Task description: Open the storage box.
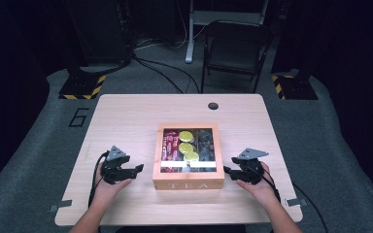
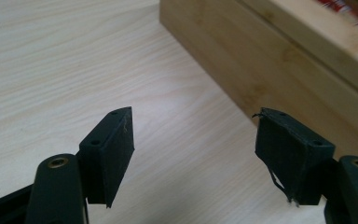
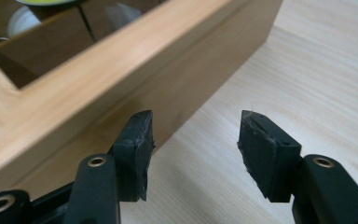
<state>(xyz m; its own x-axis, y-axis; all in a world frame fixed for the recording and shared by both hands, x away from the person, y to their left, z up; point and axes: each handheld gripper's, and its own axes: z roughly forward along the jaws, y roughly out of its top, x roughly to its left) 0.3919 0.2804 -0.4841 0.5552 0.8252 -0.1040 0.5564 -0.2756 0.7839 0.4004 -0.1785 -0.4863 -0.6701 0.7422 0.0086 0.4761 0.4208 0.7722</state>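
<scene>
Wooden tea box (image 1: 188, 184), glass lid closed, standing near surface's front edge, flanked by left gripper (image 1: 137, 169) and right gripper (image 1: 227, 171), jaws wide and empty, seemingly positioned to grip its sides.

Wooden tea box (image 1: 188, 184), lid closed.
Sat near the front of the surface (image 1: 126, 116), "TEA" on its front wall, yellow and red packets under the window.
</scene>
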